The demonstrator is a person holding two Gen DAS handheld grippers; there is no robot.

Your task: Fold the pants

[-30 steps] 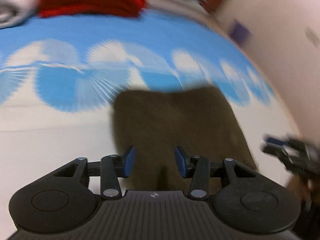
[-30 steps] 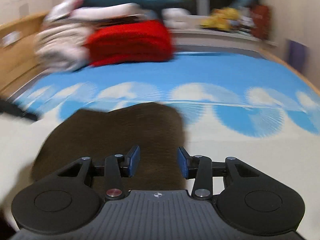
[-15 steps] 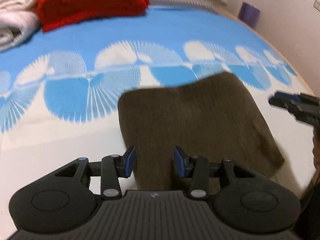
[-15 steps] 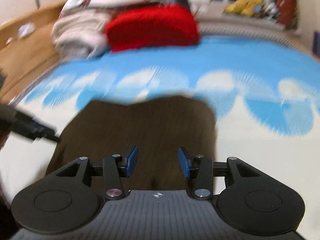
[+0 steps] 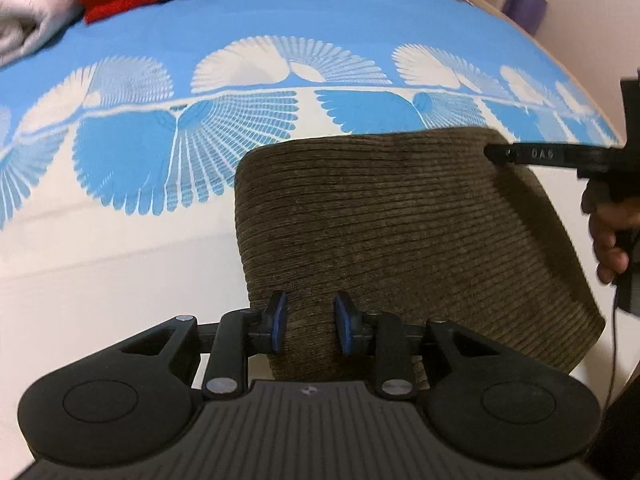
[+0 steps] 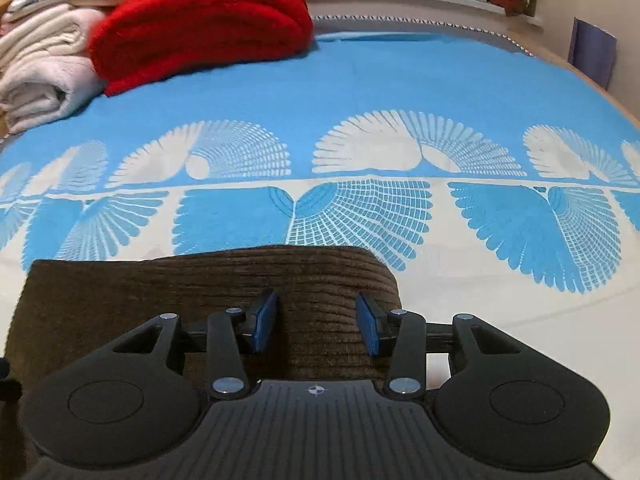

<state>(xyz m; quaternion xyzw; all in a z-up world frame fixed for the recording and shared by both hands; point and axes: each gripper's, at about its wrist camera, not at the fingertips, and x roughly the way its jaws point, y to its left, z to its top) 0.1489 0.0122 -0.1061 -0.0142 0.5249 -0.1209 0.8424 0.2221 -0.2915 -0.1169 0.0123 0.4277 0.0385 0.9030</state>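
Folding pants on the bed: you had both grippers down over the brown corduroy bundle.

Left to right: white folded blankets and a red blanket sat far back on the blue-and-white bedspread, well apart from the pants, which lay folded near you on the cream part. Your left gripper was closing around a bunched near edge of the cloth; pads not clearly pressing yet. Your right gripper hovered released over the pants' right end, nothing gripped. Your right hand showed at the left view's edge.
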